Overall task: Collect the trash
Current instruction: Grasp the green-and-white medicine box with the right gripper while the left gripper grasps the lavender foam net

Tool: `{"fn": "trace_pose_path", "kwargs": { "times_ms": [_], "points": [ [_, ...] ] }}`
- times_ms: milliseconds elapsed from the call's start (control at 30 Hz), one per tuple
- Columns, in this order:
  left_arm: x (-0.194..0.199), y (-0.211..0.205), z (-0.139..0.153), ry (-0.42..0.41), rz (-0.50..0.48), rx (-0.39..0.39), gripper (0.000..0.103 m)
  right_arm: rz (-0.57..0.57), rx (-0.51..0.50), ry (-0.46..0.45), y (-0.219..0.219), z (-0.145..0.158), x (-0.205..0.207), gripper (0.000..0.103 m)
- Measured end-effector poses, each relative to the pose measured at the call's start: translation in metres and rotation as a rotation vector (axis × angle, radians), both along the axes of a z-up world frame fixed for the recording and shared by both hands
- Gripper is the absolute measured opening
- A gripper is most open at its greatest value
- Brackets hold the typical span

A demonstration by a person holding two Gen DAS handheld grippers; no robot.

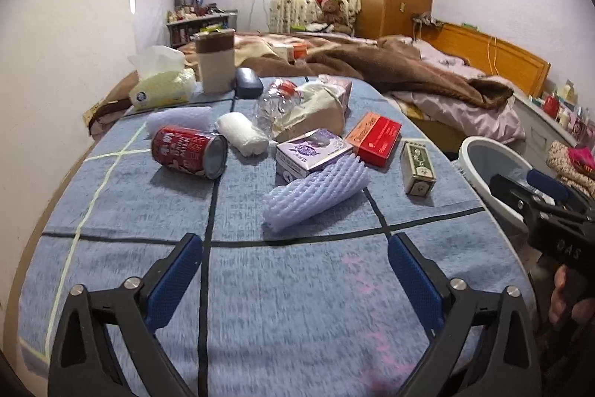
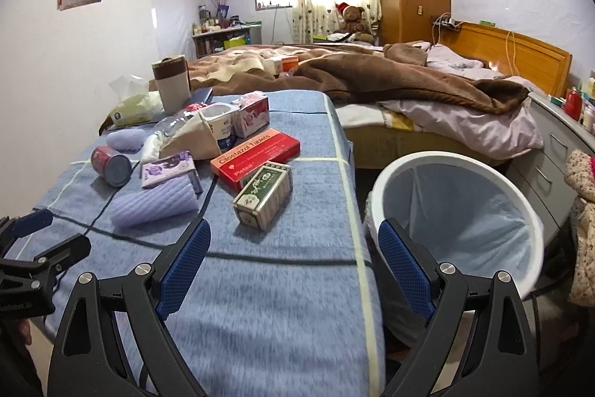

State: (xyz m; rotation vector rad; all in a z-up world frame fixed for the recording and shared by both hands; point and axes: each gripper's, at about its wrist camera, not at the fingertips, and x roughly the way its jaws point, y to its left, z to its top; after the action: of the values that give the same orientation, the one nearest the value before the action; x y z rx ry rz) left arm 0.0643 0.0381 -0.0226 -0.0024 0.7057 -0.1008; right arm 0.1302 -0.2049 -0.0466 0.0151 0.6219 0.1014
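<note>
The table wears a matt, nubbly blue cloth. The red can is glossy metal with a dull silver end. Two lilac foam sleeves are ribbed and soft-looking. The red tablet box is smooth card. The bin is glossy white plastic with a thin film liner. The fingers carry textured blue pads.

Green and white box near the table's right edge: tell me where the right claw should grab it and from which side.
Grip the green and white box across its two long side faces, at mid-length, coming from above. It lies flat with one end toward the right claw, its long sides free, and looks narrower than the open jaws.
</note>
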Motion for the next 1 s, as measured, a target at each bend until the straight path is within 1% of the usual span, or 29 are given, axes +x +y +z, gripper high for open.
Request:
{"fn": "trace_pose_path", "kwargs": {
  "times_ms": [33,133,233,367,433,500,533,567,633,667,700,733,767,833,900,933,967,1000],
  "points": [
    [0.004,0.000,-0.001,0.012,-0.013,-0.003,0.097,0.000,0.000,0.011,0.001,-0.001,0.006,0.094],
    [0.017,0.001,-0.005,0.037,-0.041,-0.002,0.097,0.009,0.002,0.006,0.006,-0.001,0.015,0.094],
    [0.031,0.001,-0.010,0.055,-0.065,0.008,0.097,0.016,0.003,0.037,0.011,-0.005,0.031,0.093],
    [0.049,0.000,-0.012,0.076,-0.099,0.013,0.097,0.004,0.000,0.059,0.015,-0.009,0.050,0.089],
    [0.055,-0.001,-0.013,0.086,-0.100,0.033,0.097,0.007,0.006,0.082,0.017,-0.013,0.059,0.087],
    [0.061,-0.002,-0.016,0.099,-0.100,0.067,0.097,0.012,0.008,0.102,0.020,-0.017,0.067,0.081],
    [0.063,-0.001,-0.016,0.103,-0.099,0.071,0.097,0.013,0.009,0.118,0.021,-0.019,0.071,0.075],
    [0.066,-0.001,-0.018,0.115,-0.107,0.073,0.097,0.017,0.015,0.132,0.023,-0.021,0.074,0.073],
    [0.071,-0.001,-0.020,0.124,-0.126,0.073,0.097,0.028,0.024,0.156,0.026,-0.026,0.079,0.072],
    [0.073,-0.001,-0.021,0.127,-0.134,0.071,0.096,0.030,0.019,0.166,0.028,-0.028,0.081,0.070],
    [0.076,-0.001,-0.021,0.134,-0.136,0.061,0.094,0.036,0.013,0.175,0.030,-0.030,0.083,0.068],
    [0.078,-0.001,-0.022,0.139,-0.139,0.058,0.091,0.040,0.012,0.189,0.031,-0.032,0.084,0.062],
    [0.080,-0.002,-0.022,0.136,-0.145,0.063,0.091,0.045,0.014,0.197,0.031,-0.034,0.085,0.059],
    [0.084,-0.005,-0.024,0.139,-0.163,0.075,0.090,0.052,0.022,0.218,0.031,-0.036,0.086,0.058],
    [0.090,-0.007,-0.027,0.164,-0.180,0.056,0.085,0.052,0.026,0.216,0.029,-0.035,0.086,0.053],
    [0.093,-0.008,-0.029,0.177,-0.192,0.043,0.081,0.049,0.019,0.215,0.028,-0.034,0.084,0.049],
    [0.095,-0.010,-0.031,0.198,-0.202,0.030,0.074,0.051,0.017,0.217,0.027,-0.033,0.082,0.042],
    [0.096,-0.012,-0.032,0.209,-0.214,0.019,0.072,0.055,0.016,0.218,0.026,-0.033,0.081,0.042]
  ]
}}
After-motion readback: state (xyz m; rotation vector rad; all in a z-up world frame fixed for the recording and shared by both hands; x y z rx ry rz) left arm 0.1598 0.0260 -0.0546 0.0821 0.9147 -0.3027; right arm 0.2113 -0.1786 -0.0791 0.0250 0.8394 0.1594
